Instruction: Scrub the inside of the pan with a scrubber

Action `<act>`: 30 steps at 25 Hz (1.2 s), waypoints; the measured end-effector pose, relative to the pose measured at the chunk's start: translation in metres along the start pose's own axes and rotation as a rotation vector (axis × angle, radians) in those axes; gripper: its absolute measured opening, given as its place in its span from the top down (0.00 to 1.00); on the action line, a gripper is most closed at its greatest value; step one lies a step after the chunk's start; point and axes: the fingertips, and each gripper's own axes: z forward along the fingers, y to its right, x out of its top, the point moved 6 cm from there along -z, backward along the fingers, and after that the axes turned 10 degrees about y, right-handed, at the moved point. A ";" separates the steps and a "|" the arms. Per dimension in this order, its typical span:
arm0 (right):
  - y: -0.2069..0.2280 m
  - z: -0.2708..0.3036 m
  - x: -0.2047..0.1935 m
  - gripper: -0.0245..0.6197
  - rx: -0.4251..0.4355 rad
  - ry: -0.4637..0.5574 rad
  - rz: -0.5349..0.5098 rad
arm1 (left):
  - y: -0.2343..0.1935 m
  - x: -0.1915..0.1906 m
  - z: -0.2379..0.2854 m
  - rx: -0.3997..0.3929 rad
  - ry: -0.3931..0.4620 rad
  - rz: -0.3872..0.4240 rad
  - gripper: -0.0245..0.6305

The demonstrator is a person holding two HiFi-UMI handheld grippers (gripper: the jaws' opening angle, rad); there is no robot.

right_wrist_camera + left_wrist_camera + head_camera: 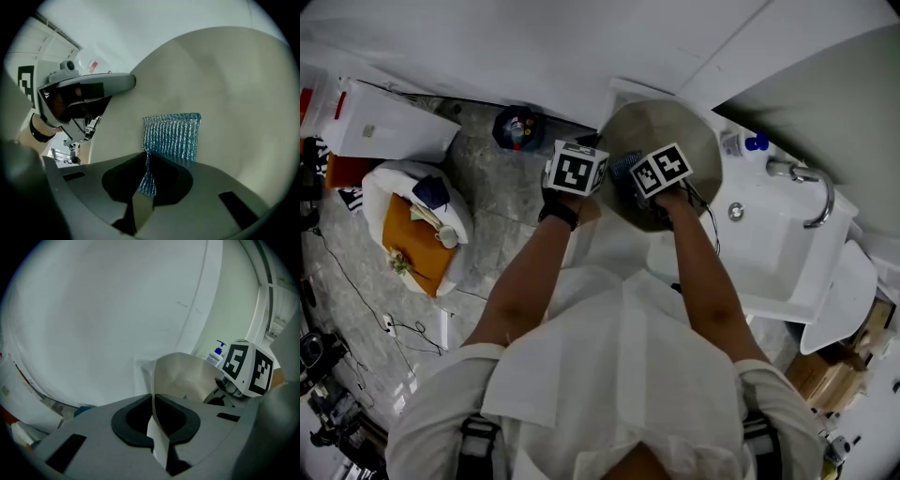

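Observation:
A pale beige pan point(675, 131) is held tilted up over the counter, its inside facing me. My left gripper point(153, 401) is shut on the pan's thin rim point(157, 380) at the left side. My right gripper point(146, 159) is shut on a blue mesh scrubber point(172, 136), which lies flat against the pan's inner surface point(225, 84). In the head view the left gripper point(598, 159) and right gripper point(630, 180) sit close together at the pan's near-left edge, marker cubes up. The left gripper point(89, 89) also shows in the right gripper view.
A white sink point(769, 253) with a chrome tap point(811, 192) lies to the right, and a blue-capped soap bottle point(748, 143) stands behind it. On the floor at left are a white bag with orange contents point(417, 239), a dark bowl point(517, 127) and a white box point(384, 122).

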 end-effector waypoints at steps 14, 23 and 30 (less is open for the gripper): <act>0.042 -0.036 -0.007 0.90 -0.187 -0.146 -0.080 | 0.001 0.000 0.001 -0.006 -0.003 0.003 0.92; 0.092 -0.077 -0.008 0.90 -0.544 -0.424 -0.252 | 0.001 0.000 0.002 -0.003 -0.008 0.007 0.92; 0.074 -0.063 -0.021 0.91 -0.453 -0.598 -0.266 | 0.001 0.000 0.002 0.020 -0.007 0.006 0.92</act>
